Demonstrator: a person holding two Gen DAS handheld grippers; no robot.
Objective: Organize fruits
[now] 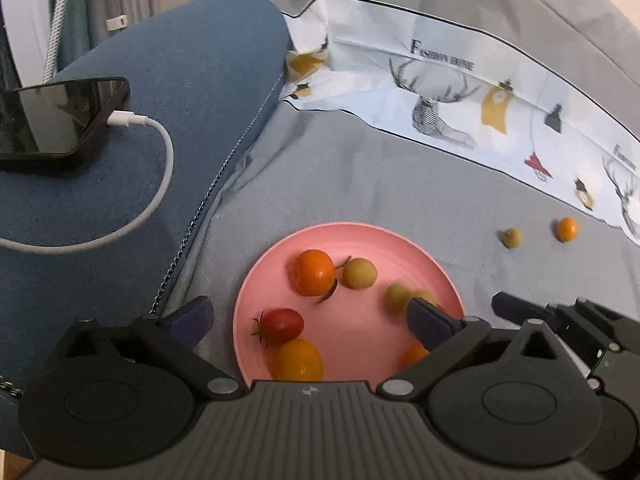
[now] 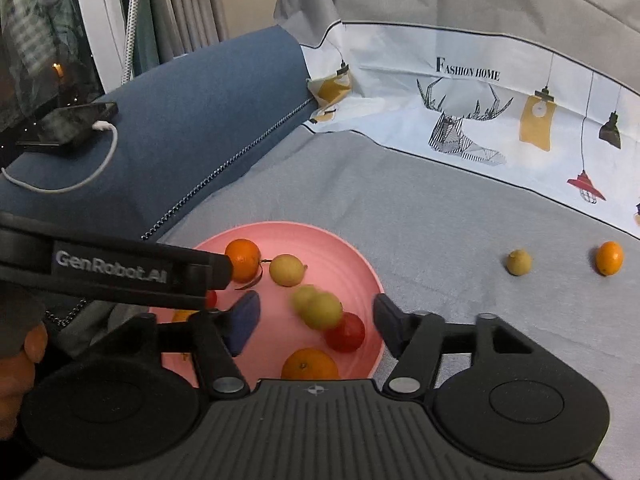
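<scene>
Red second tomato [image 2: 345, 332] shows only from the right wrist.

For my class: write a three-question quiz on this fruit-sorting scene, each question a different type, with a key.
1. True or false: the pink plate holds a red tomato.
2. How many fruits lie on the grey cloth outside the plate? A) none B) two C) five
3. Fill in: a white cable is plugged into the ____ on the blue cushion.

Key:
1. True.
2. B: a yellow-green fruit and a small orange fruit.
3. Phone.
</scene>
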